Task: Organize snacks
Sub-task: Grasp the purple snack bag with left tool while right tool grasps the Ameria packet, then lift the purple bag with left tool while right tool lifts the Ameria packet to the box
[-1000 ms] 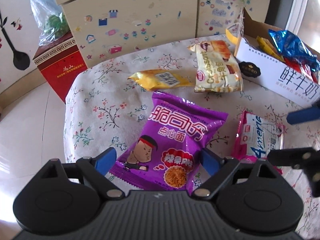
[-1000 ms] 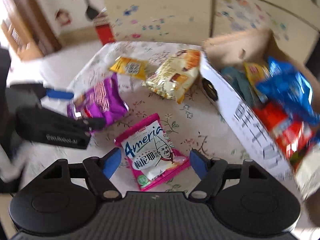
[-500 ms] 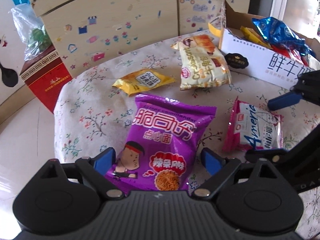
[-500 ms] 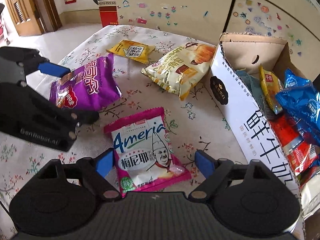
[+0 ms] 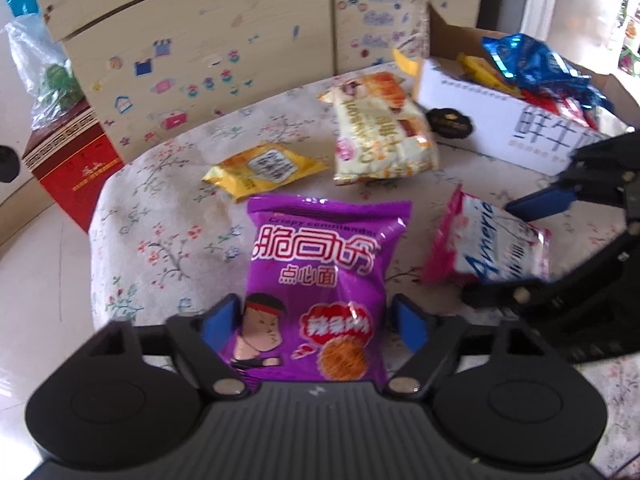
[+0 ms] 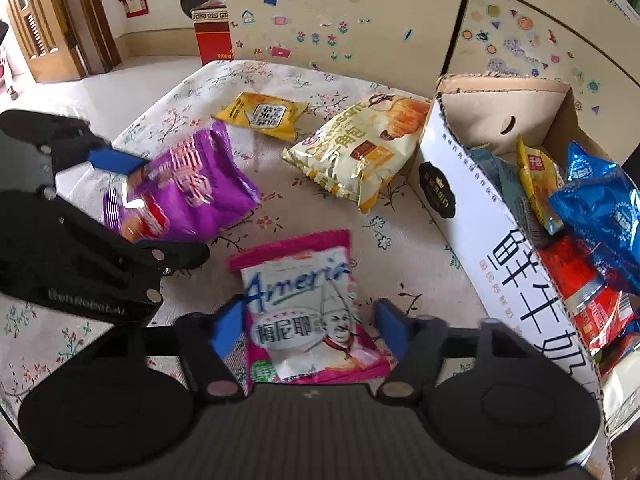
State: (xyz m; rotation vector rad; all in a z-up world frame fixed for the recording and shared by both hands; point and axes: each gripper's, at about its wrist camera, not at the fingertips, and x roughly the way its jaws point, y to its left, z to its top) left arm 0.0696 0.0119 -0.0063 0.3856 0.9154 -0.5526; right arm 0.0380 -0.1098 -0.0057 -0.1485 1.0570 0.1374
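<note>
Nearest in the left wrist view, the left hand-held gripper [image 5: 316, 322] is closing its jaws around the lower half of the purple noodle-snack bag [image 5: 320, 280]; the left blue pad touches the bag's edge, while a sliver of gap shows at the right pad. A moment ago both sets of jaws stood wider, so the two grasps are being taken at once. In the right wrist view, the right hand-held gripper [image 6: 308, 330] is likewise closing on the pink Ameria packet [image 6: 308, 312], its left pad against the packet's edge and its right pad just shy of it. Both bags lie flat on the floral-clothed counter [image 6: 404, 256]. Farther off rest a yellow packet [image 6: 262, 114] and a croissant bag [image 6: 356, 150], untouched. At the right stands the cardboard box [image 6: 476, 216], already holding several snacks, likely where these two go next.
</note>
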